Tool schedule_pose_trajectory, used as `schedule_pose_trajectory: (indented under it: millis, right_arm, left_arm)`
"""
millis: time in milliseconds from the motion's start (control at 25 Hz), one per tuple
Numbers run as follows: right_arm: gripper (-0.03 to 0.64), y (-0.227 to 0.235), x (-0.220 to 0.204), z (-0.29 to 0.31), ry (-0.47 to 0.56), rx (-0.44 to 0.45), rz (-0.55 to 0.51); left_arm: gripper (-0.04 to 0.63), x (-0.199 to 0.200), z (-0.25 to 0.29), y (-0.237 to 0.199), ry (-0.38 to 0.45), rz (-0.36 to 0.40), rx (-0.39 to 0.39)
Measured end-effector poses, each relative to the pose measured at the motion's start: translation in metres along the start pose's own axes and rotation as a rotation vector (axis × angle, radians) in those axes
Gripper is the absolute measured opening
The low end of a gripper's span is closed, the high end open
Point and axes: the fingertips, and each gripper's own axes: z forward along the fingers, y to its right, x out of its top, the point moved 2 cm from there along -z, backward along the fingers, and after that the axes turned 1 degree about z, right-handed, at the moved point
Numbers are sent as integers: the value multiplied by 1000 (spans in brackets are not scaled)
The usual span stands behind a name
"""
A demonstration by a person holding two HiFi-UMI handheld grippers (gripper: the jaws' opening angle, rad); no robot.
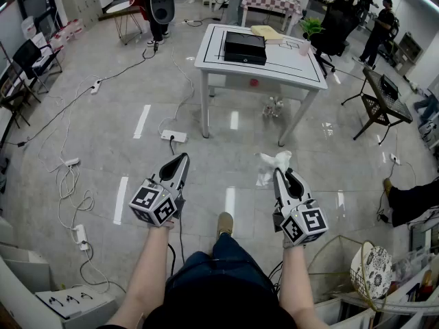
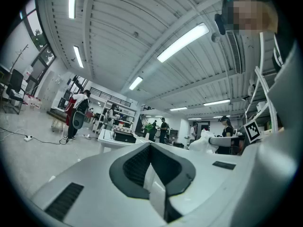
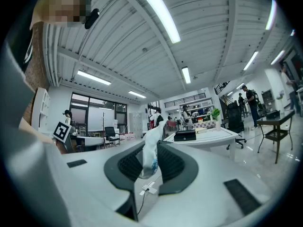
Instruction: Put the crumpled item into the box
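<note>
The crumpled item [image 1: 274,163] is a white wad of paper, and my right gripper [image 1: 280,173] is shut on it, held level at waist height. In the right gripper view the wad [image 3: 149,157] stands up between the dark pads of that gripper [image 3: 154,143]. My left gripper [image 1: 182,157] is held level beside it, jaws together with nothing in them; its own view shows the pads [image 2: 137,167] meeting at the tip. The black box [image 1: 245,46] sits on the white table [image 1: 288,70] a few steps ahead, and it also shows far off in the right gripper view [image 3: 184,135].
Power strips [image 1: 173,136] and cables lie across the glossy floor between me and the table. A beige flat item [image 1: 267,33] and a plant [image 1: 312,26] sit on the table's far side. A small black side table [image 1: 381,98] and people stand at the right.
</note>
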Motion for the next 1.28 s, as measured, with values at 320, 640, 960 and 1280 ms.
schedule_pose_trajectory:
  millis: [320,640,960,1280]
  right_arm:
    - [61,26,0,36,-19,9,-14]
    - [61,57,-5,77,-39,7,8]
    - [61,100,2,133,-30,19,43]
    - [63,133,10,192,-29,75,58]
  left_arm:
    - [3,3,46,-10,3,44,2]
    - [3,-5,89,-32,-33,48,7]
    - [3,8,143,-59,-31,54,20]
    - [3,19,203,-81,-24,62,34]
